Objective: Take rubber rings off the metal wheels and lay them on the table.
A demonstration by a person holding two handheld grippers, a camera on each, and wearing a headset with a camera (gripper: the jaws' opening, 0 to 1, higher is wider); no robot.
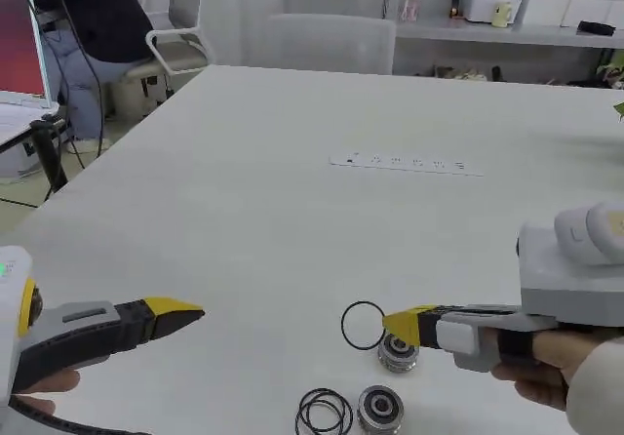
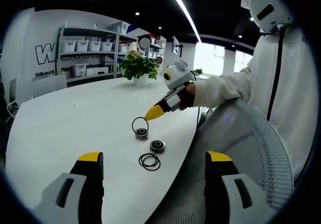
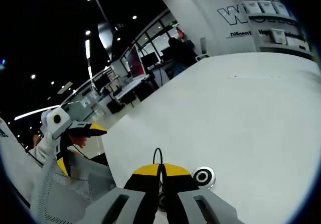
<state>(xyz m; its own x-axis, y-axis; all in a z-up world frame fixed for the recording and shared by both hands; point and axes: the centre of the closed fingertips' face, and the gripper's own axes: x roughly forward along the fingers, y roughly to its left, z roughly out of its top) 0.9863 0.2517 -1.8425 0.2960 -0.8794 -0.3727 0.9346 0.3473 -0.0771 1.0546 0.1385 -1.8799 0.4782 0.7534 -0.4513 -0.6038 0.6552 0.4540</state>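
The left gripper and the right gripper have black fingers tipped in yellow. Behind the left one's fingers a grey plate sits on a black body, with a black cable looping below. Behind the right one's fingers comes a pale grey body (a black strap crosses it). The person wears a white garment with a dark zip line and a white sleeve.

Office, white table, bin shelves, monitor
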